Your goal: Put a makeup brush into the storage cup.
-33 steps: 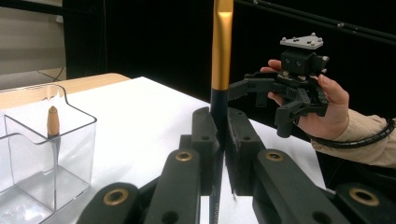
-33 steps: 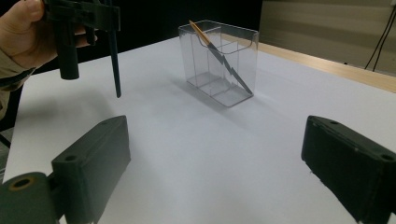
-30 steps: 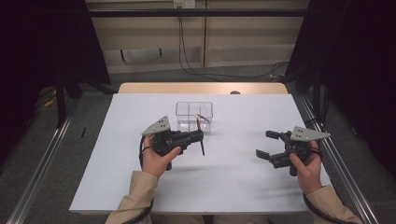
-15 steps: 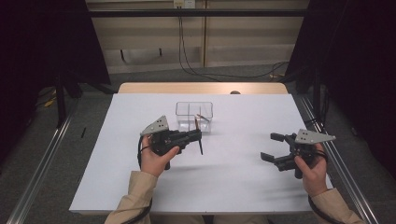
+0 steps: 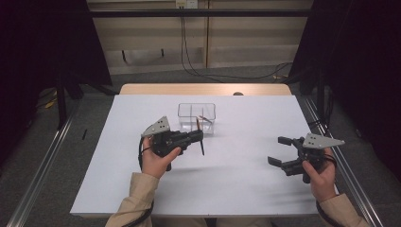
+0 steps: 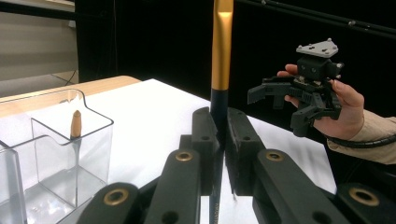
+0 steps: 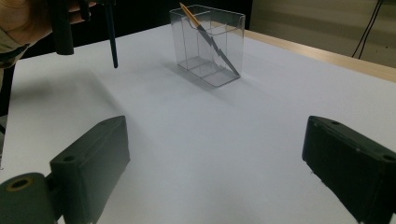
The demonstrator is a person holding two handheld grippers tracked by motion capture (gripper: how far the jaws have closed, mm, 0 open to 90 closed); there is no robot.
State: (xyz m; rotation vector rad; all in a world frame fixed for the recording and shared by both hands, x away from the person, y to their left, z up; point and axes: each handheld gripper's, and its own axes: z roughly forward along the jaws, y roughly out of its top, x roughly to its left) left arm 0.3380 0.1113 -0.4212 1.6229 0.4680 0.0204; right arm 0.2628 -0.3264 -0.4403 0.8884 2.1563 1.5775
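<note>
My left gripper (image 5: 198,137) is shut on a slim dark pen with a gold upper part (image 6: 221,46), held roughly upright above the white table (image 5: 246,189). The pen's lower end (image 5: 202,149) hangs just in front of a clear divided box (image 5: 208,111). A second gold-tipped pen (image 6: 75,125) leans inside that box (image 6: 95,140), and it also shows in the right gripper view (image 7: 212,42). My right gripper (image 5: 276,150) is held over the right side of the table, jaws wide apart with nothing between them (image 7: 215,163).
White sheet covers the table; a wooden strip (image 5: 203,89) runs along its far edge. Metal rails (image 5: 42,165) flank both sides, and cables hang on the back wall. Bare sheet lies between the two hands.
My right hand has drifted a little toward the table's right edge, still open. The left gripper and its pen have stayed in place.
</note>
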